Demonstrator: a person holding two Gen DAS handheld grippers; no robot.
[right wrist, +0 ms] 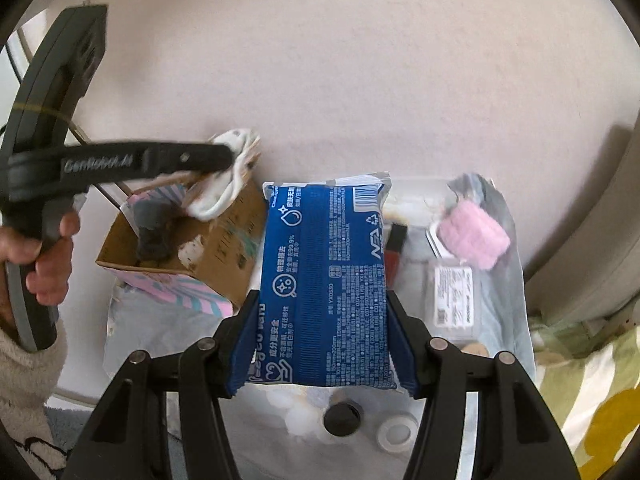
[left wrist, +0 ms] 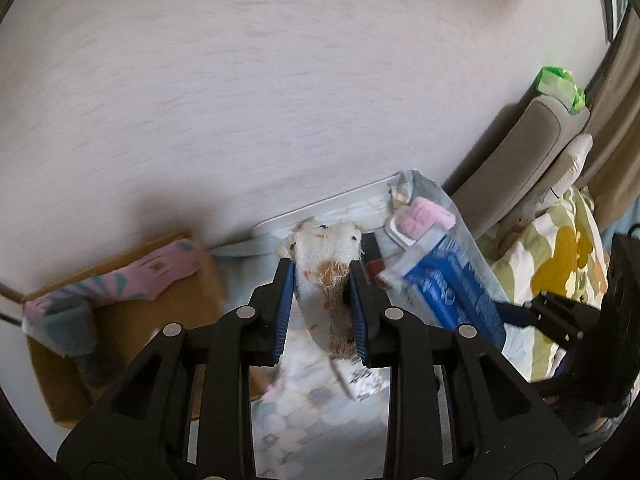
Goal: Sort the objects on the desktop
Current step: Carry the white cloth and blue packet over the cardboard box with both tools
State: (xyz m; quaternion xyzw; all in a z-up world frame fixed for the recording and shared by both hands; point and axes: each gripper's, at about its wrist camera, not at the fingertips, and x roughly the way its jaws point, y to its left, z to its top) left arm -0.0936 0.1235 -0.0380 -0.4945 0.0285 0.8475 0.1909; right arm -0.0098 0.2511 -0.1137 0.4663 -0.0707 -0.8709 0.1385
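Note:
My left gripper (left wrist: 320, 276) is shut on a white sock with brown fringe (left wrist: 326, 258) and holds it in the air; in the right wrist view the gripper (right wrist: 230, 154) holds that sock (right wrist: 224, 184) over the cardboard box (right wrist: 224, 256). The box (left wrist: 128, 312) holds a pink patterned sock (left wrist: 160, 270) and a grey sock (left wrist: 72, 328). My right gripper (right wrist: 324, 320) is shut on a blue wet-wipes pack (right wrist: 324, 280), raised above the table; the pack also shows in the left wrist view (left wrist: 452, 284).
A clear bag (right wrist: 476, 248) with a pink cloth roll (right wrist: 472, 236) lies right of the pack. A tape roll (right wrist: 394, 434) and a black cap (right wrist: 342, 418) lie on the floral cloth (left wrist: 320, 400). A grey chair back (left wrist: 516, 168) stands at right.

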